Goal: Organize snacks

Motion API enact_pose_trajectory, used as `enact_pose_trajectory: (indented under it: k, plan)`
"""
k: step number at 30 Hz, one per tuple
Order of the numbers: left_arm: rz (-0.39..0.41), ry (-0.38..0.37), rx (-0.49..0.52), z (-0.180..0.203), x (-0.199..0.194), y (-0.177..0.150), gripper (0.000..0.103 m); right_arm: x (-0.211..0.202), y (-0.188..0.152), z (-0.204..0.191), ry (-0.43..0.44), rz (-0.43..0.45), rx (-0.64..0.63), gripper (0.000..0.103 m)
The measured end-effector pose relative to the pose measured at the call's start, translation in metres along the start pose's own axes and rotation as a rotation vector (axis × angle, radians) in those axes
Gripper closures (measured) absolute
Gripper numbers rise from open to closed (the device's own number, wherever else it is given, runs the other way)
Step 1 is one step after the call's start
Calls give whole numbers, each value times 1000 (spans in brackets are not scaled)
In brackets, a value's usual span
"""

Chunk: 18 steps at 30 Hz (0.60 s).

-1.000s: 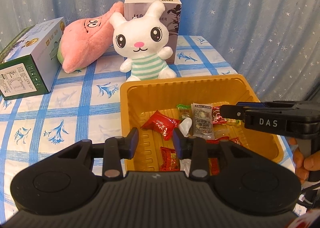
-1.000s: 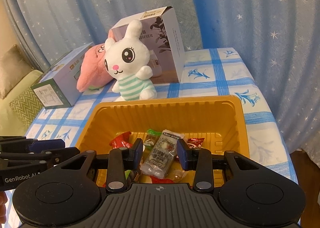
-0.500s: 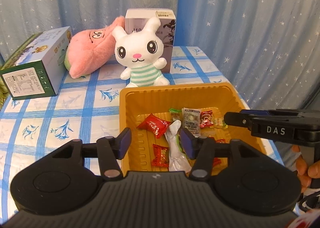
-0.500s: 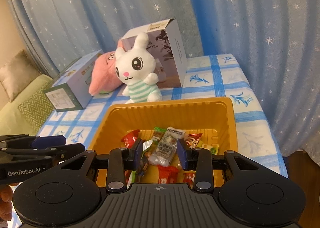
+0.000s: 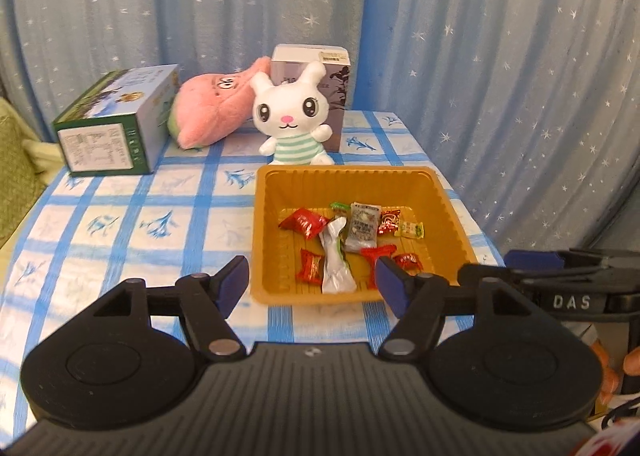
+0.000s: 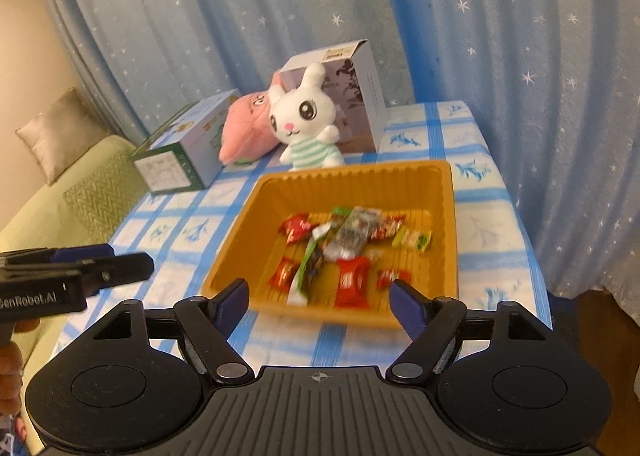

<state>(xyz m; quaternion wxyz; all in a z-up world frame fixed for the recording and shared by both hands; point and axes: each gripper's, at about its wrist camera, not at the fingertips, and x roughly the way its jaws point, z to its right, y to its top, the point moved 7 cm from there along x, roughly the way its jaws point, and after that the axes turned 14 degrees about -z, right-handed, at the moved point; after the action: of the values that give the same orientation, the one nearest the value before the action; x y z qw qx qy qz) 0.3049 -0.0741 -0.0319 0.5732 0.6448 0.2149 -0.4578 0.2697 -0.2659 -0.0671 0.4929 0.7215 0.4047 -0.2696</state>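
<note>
Both claws are hanging wide open and empty over the near edge of the table (image 5: 120,223), so I am judging the gathering step to be finishing. Going left to right: my left claw (image 5: 312,282) is gaping in front of the yellow tray (image 5: 352,175), and my right claw (image 6: 318,298) is spreading just as wide. All the snacks (image 5: 352,234) I can see are lying inside the tray, with a long white packet (image 5: 336,256) and a clear packet (image 5: 362,228) resting among the red candies (image 5: 306,223). Next I am probably checking the table for strays. Half a second ago both claws were narrower and nearer the tray, the right one framing the clear packet; now they are pulling back.
</note>
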Motion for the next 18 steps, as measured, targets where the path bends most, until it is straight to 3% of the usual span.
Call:
enact_pose_trajectory:
  k: [18]
  plan:
    - [-77, 37, -97, 13, -60, -99, 35, -50, -86, -43, 1, -94, -126, 24]
